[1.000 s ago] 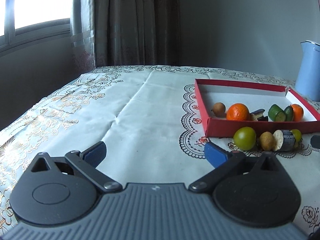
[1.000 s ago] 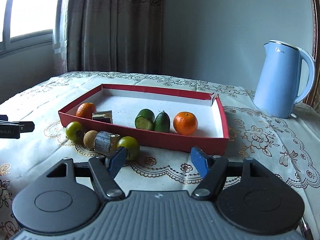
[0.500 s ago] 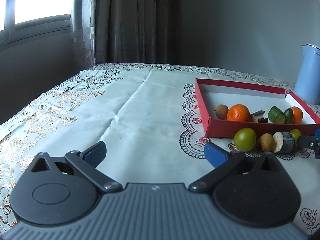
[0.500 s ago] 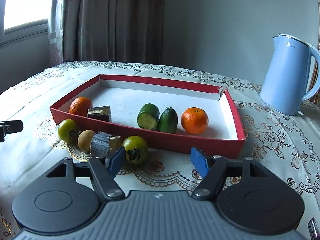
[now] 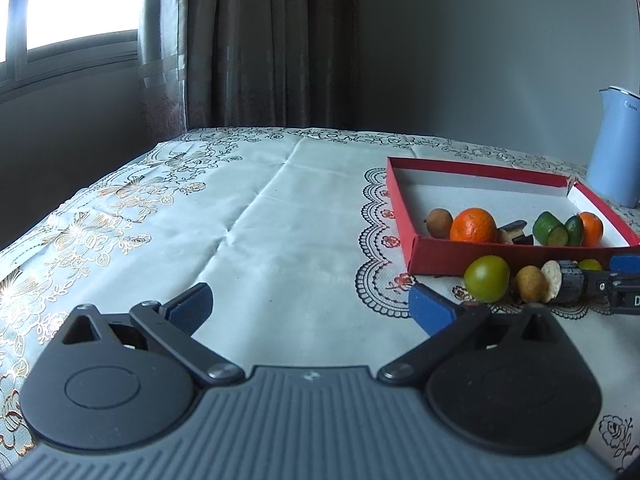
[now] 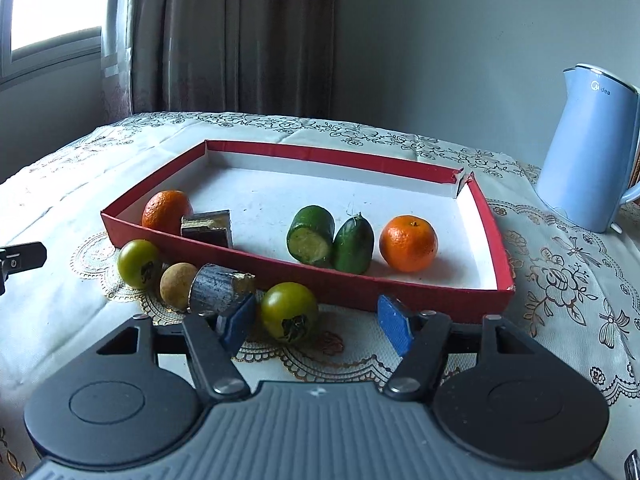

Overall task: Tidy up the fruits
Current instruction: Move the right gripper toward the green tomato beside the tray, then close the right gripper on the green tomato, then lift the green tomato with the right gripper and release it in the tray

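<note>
A red tray (image 6: 502, 248) (image 5: 448, 258) holds two oranges (image 6: 408, 243), two green cucumber pieces (image 6: 311, 234), a dark sugarcane piece (image 6: 208, 227) and a small brown fruit (image 5: 439, 222). In front of the tray lie two green tomatoes (image 6: 289, 311) (image 6: 139, 263), a brown longan (image 6: 178, 285) and a dark sugarcane piece (image 6: 219, 289). My right gripper (image 6: 318, 326) is open, its jaws around the nearer green tomato. My left gripper (image 5: 310, 306) is open and empty over bare cloth, left of the fruits.
A light blue kettle (image 6: 584, 160) stands at the back right of the tray. The table wears a white embroidered cloth (image 5: 248, 224). A curtain and window are behind the table. The left gripper's tip shows at the left edge of the right wrist view (image 6: 20, 258).
My right gripper has moved forward and down toward the nearer green tomato, which now sits between its open fingers. My left gripper has barely moved.
</note>
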